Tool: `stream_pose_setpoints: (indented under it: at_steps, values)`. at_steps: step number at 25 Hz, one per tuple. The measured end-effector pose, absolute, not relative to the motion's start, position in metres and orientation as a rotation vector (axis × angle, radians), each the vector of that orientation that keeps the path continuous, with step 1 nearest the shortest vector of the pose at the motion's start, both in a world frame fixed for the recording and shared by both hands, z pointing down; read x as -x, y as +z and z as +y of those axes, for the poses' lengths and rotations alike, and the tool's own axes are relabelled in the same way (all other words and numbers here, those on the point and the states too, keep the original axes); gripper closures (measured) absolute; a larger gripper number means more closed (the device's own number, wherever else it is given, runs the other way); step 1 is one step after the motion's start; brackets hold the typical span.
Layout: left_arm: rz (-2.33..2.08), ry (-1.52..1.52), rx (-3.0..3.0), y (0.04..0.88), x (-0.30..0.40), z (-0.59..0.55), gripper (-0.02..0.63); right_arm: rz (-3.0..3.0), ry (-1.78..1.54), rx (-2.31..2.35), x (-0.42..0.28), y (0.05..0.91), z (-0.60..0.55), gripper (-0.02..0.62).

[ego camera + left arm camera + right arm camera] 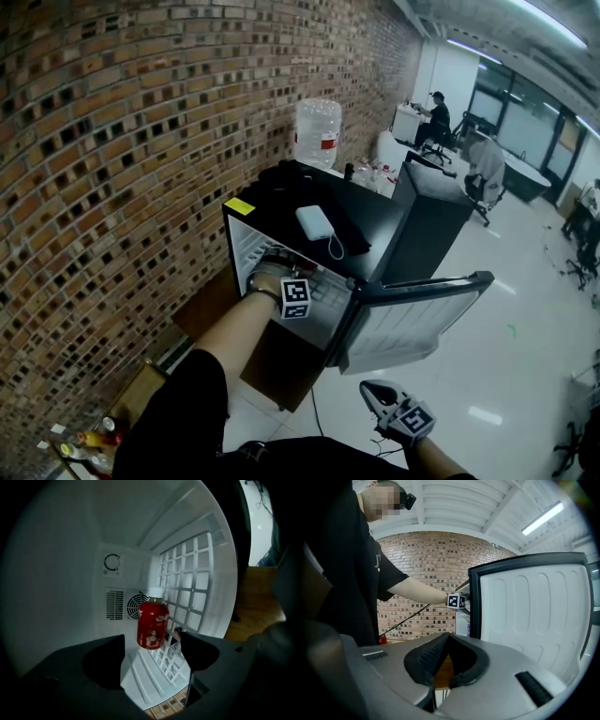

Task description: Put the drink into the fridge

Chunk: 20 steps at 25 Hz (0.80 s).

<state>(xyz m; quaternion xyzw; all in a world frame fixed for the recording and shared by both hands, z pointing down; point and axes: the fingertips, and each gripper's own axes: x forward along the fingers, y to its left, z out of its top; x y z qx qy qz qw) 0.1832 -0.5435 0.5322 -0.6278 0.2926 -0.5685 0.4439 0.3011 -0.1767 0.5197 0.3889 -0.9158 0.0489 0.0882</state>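
Observation:
A red drink bottle [153,625] with a white cap stands upright deep inside the white fridge compartment, beside a wire grid [187,588]. My left gripper [152,657] is reached into the fridge and open. Its dark jaws stand wide on either side and short of the bottle, not touching it. In the head view only its marker cube [296,298] shows at the mouth of the black mini fridge [375,220]. My right gripper [378,397] hangs low in front of the open door [412,323], shut, with nothing between its jaws [446,641].
A white power bank [313,223] with a cable lies on the fridge top, and a big water jug [317,133] stands behind it. The brick wall [112,141] runs along the left. Several bottles [94,439] sit on the floor at lower left. A fan vent [133,605] is on the fridge's back wall.

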Motion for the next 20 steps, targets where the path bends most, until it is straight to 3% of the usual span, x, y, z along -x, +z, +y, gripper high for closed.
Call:
stream_pose_setpoints:
  at_steps: [20]
  values:
    - [1.001, -1.315, 1.939, 0.549, -0.114, -0.503, 0.265, -2.772, 0.144, -1.033, -0.256, 0.525, -0.181, 0.607]
